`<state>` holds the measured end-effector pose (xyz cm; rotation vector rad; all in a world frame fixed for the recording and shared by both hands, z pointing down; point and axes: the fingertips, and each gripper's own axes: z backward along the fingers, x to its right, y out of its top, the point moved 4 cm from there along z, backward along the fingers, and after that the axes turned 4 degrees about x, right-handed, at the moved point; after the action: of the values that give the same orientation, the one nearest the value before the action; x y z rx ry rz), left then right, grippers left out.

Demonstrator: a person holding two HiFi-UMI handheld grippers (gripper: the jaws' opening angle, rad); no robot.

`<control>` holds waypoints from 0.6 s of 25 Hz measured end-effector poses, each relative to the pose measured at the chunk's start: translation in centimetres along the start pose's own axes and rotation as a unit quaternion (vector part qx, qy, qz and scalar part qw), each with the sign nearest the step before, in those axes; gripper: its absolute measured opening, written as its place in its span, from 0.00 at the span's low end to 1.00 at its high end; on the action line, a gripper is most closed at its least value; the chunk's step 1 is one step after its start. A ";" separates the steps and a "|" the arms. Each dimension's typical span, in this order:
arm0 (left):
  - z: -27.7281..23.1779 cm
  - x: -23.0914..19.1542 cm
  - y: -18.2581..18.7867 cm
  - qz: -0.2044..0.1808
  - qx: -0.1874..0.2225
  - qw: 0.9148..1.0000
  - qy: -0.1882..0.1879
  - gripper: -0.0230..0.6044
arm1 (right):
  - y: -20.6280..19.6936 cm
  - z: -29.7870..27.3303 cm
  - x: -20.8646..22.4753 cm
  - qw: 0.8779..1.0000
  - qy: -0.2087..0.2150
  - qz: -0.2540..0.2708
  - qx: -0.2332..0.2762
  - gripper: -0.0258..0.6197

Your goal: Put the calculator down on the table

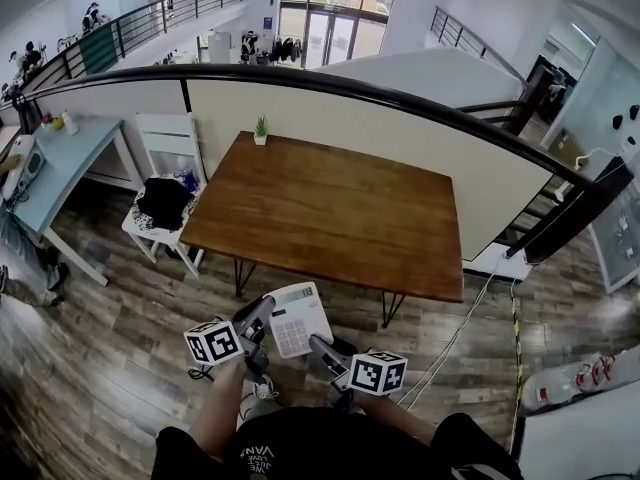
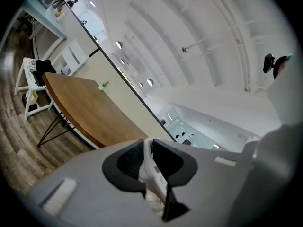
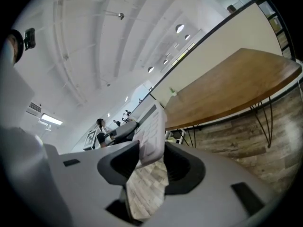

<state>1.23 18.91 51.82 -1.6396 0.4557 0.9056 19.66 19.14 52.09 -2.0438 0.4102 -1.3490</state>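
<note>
Carrying the calculator (image 1: 300, 318) between both tools, we have it in the air over the floor, short of the table (image 1: 330, 208) that lies ahead of the jaws. The left gripper (image 2: 147, 144) is nearly closed, pinching a thin edge of it. The right gripper (image 3: 152, 148) stands wide, with a corner of the calculator filling the gap and seemingly touching both pads.

That slim left pinch is our worry: if the two hands drift apart or twist differently, we judge the calculator could pivot and slip out. Coming in too low could also knock it against the table's near edge.

Beyond that edge the top is bare, with only a small potted plant (image 1: 261, 128) at the far corner. A chair (image 1: 165, 208) stands off to the left of the jaws.
</note>
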 end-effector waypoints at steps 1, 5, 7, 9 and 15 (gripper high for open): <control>-0.3 -0.6 0.7 0.000 -0.004 1.000 -0.002 0.12 | 0.2 -0.9 -0.1 1.000 -0.002 -0.002 0.003 0.30; -1.1 -3.2 3.9 -0.003 -0.019 1.000 -0.013 0.12 | 0.8 -4.7 -0.7 1.000 -0.014 -0.009 0.015 0.30; -1.6 -4.4 5.5 -0.005 -0.027 0.999 -0.020 0.12 | 1.2 -6.6 -1.1 0.999 -0.019 -0.012 0.023 0.30; -1.9 -5.7 7.0 -0.007 -0.035 0.999 -0.026 0.12 | 1.5 -8.4 -1.6 0.999 -0.024 -0.015 0.032 0.30; -2.5 -8.6 10.5 -0.011 -0.059 0.997 -0.046 0.12 | 1.7 -12.6 -2.7 0.997 -0.043 -0.022 0.058 0.30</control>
<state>-10.83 12.21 51.71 -1.6979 0.3258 1.0025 7.34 15.11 52.32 -2.0158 0.2439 -1.2759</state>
